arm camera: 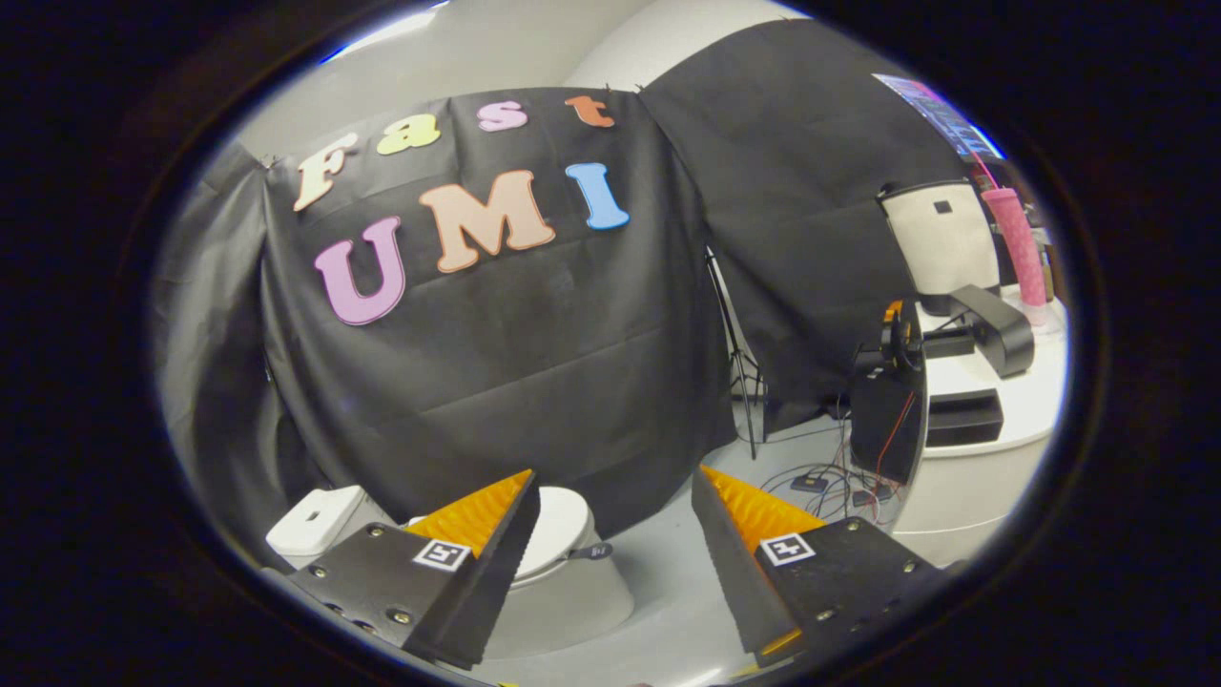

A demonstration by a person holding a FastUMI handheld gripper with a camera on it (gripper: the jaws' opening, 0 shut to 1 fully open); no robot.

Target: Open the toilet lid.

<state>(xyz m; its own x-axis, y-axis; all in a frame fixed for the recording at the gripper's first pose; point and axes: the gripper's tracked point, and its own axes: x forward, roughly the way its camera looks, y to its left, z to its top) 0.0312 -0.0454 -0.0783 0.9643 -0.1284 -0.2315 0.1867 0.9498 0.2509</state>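
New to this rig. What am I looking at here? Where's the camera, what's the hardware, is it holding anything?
This is no robot arm. A person carries a hand-held gripper with two fingers, and a fisheye camera rides on it looking forward along them. The two wedge shapes at the bottom are those fingers, spread apart with nothing between them, so it holds nothing.

Just beyond the left finger stands a small white toilet on the pale floor, its lid down; the finger hides part of it. The job is to lift that lid, and that has not started.

Behind it hangs the booth's black cloth wall. Off to the right is a white cabinet with black equipment on it, loose cables on the floor beside it, and a tripod against the cloth.
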